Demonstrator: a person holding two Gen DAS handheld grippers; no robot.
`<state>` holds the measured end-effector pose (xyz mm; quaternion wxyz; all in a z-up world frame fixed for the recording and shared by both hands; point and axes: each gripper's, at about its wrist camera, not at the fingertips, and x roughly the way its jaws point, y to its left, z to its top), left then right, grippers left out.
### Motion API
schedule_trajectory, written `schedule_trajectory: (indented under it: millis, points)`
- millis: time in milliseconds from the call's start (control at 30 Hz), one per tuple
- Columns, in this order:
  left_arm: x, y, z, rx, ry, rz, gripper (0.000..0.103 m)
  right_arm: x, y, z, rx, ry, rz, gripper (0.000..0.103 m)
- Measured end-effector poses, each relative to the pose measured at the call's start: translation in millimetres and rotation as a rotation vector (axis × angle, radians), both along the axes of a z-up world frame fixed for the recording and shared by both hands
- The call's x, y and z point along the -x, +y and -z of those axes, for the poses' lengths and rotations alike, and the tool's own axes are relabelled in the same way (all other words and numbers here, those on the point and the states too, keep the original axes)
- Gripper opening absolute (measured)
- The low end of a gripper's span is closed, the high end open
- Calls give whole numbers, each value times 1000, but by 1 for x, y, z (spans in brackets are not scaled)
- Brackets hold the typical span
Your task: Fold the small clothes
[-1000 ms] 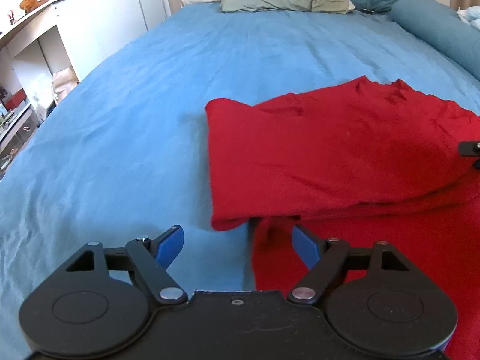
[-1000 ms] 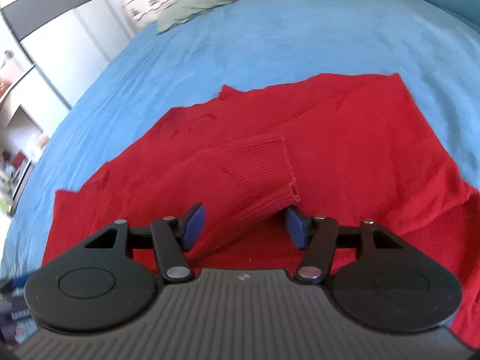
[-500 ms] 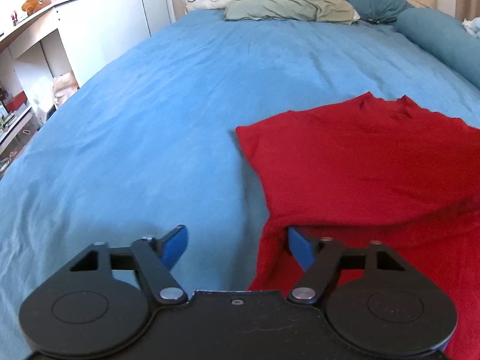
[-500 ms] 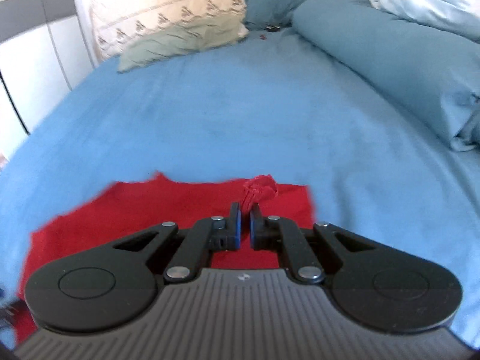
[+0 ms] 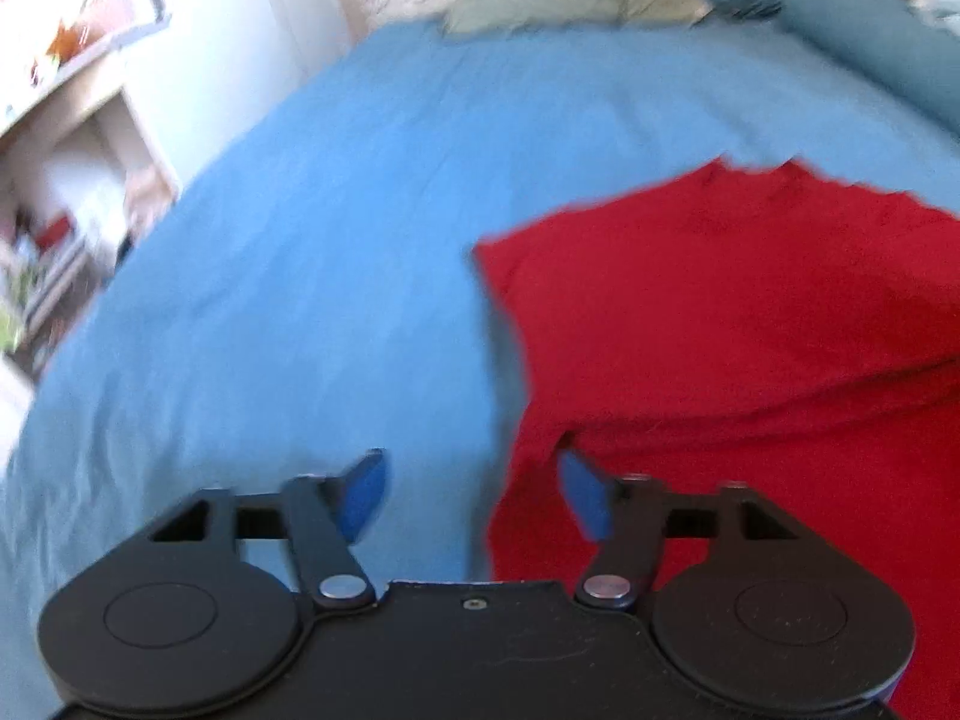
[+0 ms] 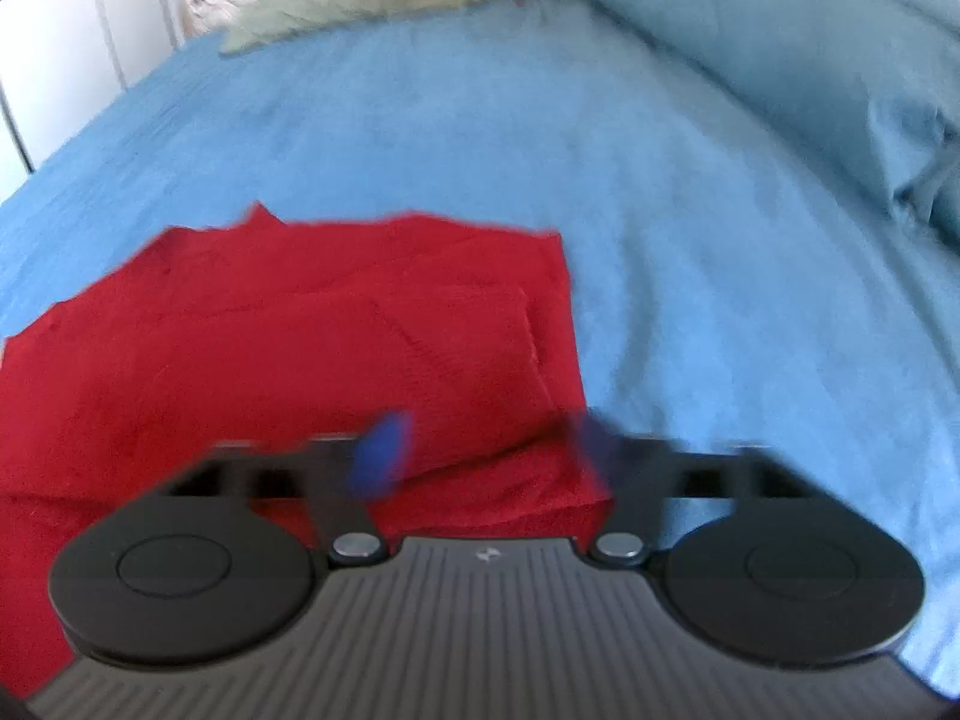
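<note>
Sweater (image 6: 288, 360) lies folded on the bed (image 6: 690, 240); both grippers' jaws just opened, gripping nothing.

The red garment (image 6: 288, 360) looks a matt, ribbed knit cloth; the blue bedsheet (image 5: 336, 228) is soft, faintly creased matt fabric.

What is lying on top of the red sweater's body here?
A folded-over sleeve with a ribbed cuff lies across the red sweater, which rests on the blue bedsheet. Whatever sweater parts lie beneath that sleeve are covered.
</note>
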<state>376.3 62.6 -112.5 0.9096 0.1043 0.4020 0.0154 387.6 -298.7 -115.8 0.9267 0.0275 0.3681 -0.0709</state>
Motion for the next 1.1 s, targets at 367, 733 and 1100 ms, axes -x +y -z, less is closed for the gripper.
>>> schedule_trajectory:
  millis: [367,733,1100]
  points:
    - [-30,-52,26,133,85,126,80,-26,10,42,-42,52,-75,103]
    - [-9,-53,16,93,-7,61,85,2,-4,27,-70,-61,-100,103]
    - [94,-6,-68,81,-129,36,103,115,-38,-66,-81,-201,-136,103]
